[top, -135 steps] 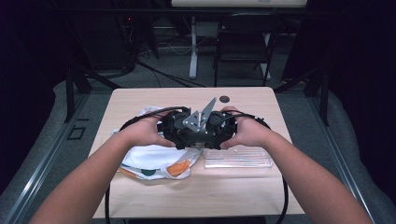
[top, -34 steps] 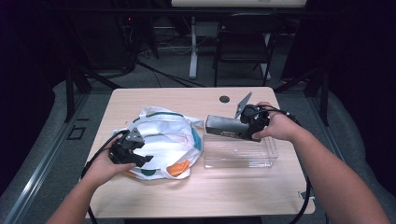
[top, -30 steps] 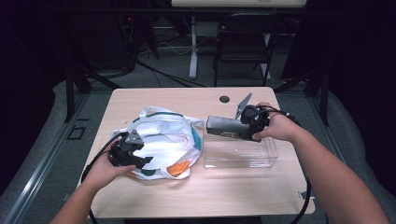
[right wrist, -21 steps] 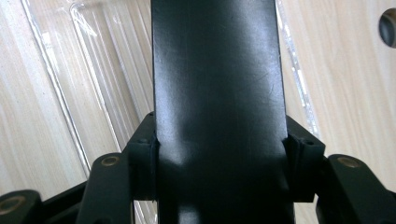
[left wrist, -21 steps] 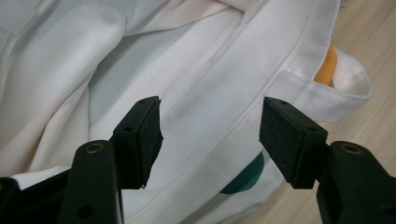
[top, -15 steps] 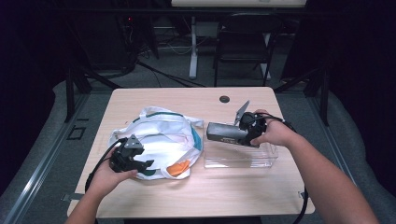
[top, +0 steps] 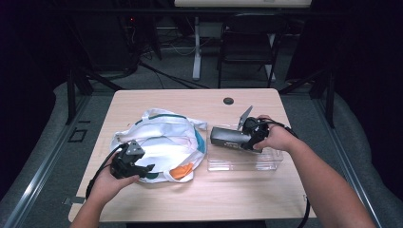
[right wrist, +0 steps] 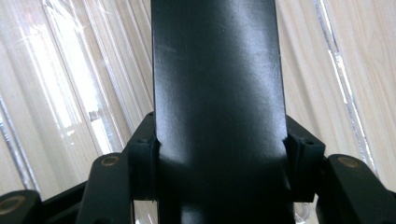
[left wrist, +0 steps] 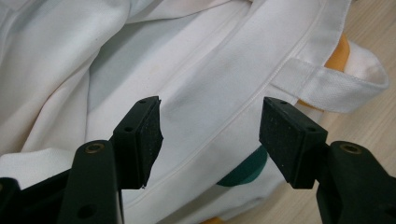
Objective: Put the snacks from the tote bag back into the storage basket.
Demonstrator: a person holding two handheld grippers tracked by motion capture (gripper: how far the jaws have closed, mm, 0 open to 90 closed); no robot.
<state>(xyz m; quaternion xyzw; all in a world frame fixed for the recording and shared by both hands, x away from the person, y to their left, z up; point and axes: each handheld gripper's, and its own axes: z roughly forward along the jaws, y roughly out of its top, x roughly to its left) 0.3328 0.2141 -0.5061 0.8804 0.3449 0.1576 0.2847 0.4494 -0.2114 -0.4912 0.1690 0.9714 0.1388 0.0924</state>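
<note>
Right gripper (top: 247, 136): jaws clamped on a dark, stiff, smooth case (right wrist: 217, 93), held over the clear tray (top: 266, 164) at right; probably light but slippery, best held across its flat sides | Left gripper (left wrist: 210, 135): jaws released above the soft white bag (top: 166, 142) at left.

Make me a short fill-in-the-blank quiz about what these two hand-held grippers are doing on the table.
1. The right gripper is shut on a ____ box-shaped object.
2. That object hangs over a clear ____ tray.
3. The left gripper hovers with its jaws ____ over the white cloth bag.
4. The bag lies on the ____ half of the table in the high view.

Missing words: black; plastic; open; left
</note>
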